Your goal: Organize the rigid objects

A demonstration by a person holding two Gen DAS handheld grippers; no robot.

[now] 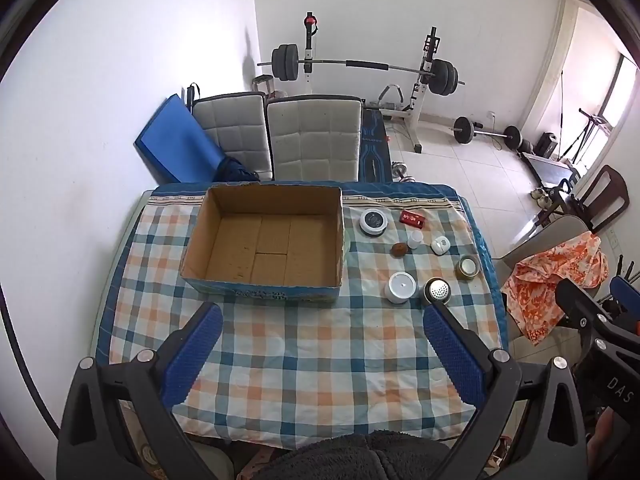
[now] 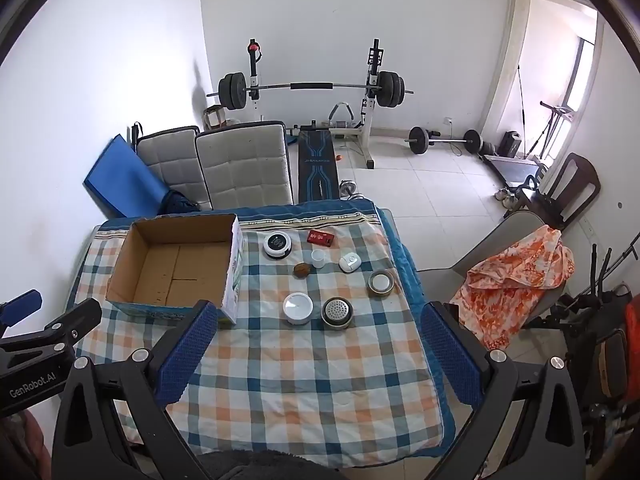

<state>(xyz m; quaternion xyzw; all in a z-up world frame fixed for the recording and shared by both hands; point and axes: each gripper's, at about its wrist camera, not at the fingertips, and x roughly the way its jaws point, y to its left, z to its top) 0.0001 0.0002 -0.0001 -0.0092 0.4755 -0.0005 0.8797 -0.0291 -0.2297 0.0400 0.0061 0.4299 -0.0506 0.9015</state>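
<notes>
Nearest, both grippers hover above the near edge of the desk (image 2: 304,392), the left gripper (image 1: 322,350) and right gripper (image 2: 320,346) each with fingers spread wide and holding nothing. Beyond them on the checked cloth stand a white round container (image 2: 298,307) and a perforated-lid tin (image 2: 337,312) side by side, then a gold-rimmed tin (image 2: 381,282) to the right. Farther off lie a brown nut-like lump (image 2: 303,269), a small white cup (image 2: 318,258), a white pod (image 2: 349,262), a black-faced round device (image 2: 277,245) and a red packet (image 2: 320,237). The cardboard box (image 2: 132,256) sits empty at far left. Sorting seems not yet begun; the next move likely calls for lowering the right gripper onto a near container.
</notes>
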